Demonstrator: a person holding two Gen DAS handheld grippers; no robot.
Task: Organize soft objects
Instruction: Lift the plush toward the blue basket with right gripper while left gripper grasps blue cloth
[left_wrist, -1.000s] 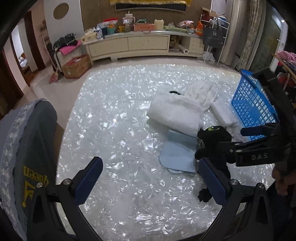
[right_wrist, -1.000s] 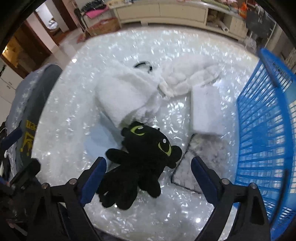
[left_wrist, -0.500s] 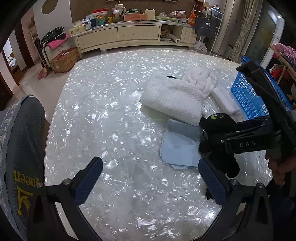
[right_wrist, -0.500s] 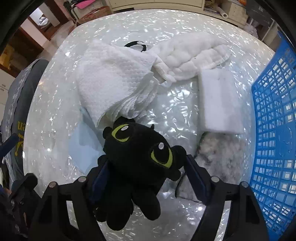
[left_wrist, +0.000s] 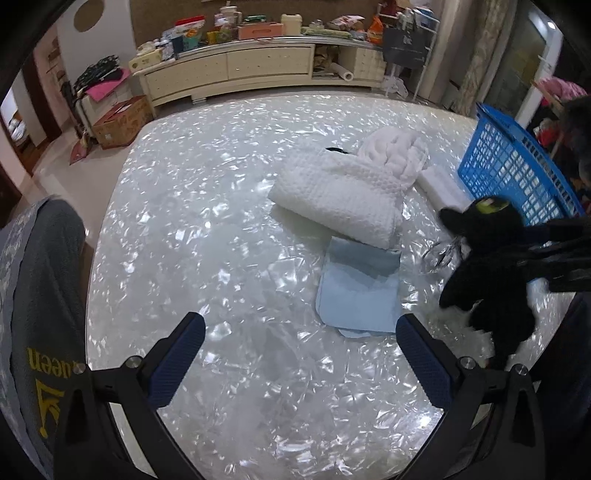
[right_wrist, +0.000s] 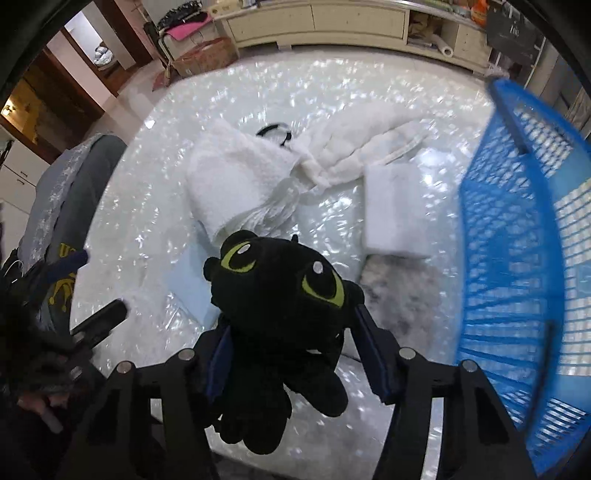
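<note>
Pearly white worktop (left_wrist: 229, 236) fills my view, with the blue basket (right_wrist: 517, 258) at its right edge and white towels (left_wrist: 340, 199) piled mid-surface. A second ago the black plush toy (right_wrist: 280, 306) lay flat under wide jaws; now my right gripper (right_wrist: 295, 354) is closing on its body and it hangs clear of the surface, ready for the basket. Its long axis runs along my fingers, head pointing away, while my left gripper (left_wrist: 299, 354) hovers with jaws open and empty.
</note>
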